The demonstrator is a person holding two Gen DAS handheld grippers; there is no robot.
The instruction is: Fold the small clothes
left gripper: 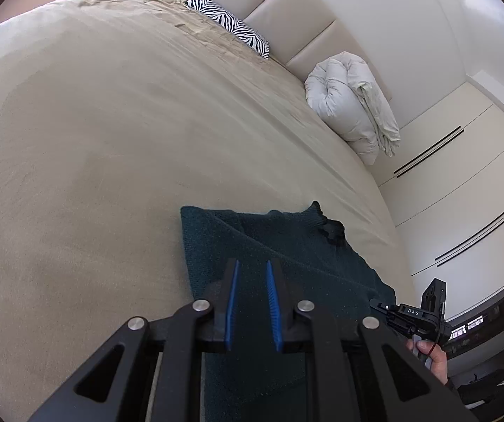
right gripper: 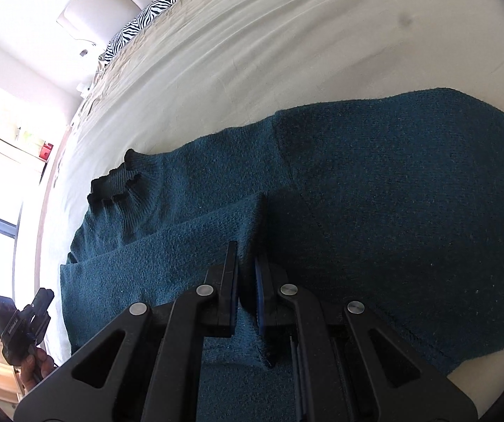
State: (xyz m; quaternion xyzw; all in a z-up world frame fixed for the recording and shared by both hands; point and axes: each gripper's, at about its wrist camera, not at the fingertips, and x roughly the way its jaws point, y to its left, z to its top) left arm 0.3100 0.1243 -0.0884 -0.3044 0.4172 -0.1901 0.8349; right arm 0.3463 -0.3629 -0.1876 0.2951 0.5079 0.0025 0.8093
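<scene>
A dark teal knit sweater (left gripper: 287, 256) lies flat on the beige bed (left gripper: 111, 140), its ribbed collar (left gripper: 333, 232) toward the bed's right edge. My left gripper (left gripper: 252, 281) hovers over the sweater with its blue pads a small gap apart, holding nothing. In the right wrist view the sweater (right gripper: 392, 193) fills the frame, with its collar (right gripper: 118, 186) at left and a sleeve folded across the body. My right gripper (right gripper: 246, 263) has its jaws close together around a fold of the sleeve (right gripper: 199, 246).
A zebra-print pillow (left gripper: 231, 24) and a rolled white duvet (left gripper: 350, 105) lie by the padded headboard (left gripper: 287, 10). White wardrobe doors (left gripper: 463, 176) stand to the right of the bed. The other gripper's body shows in each view's lower corner (left gripper: 413, 316) (right gripper: 20, 323).
</scene>
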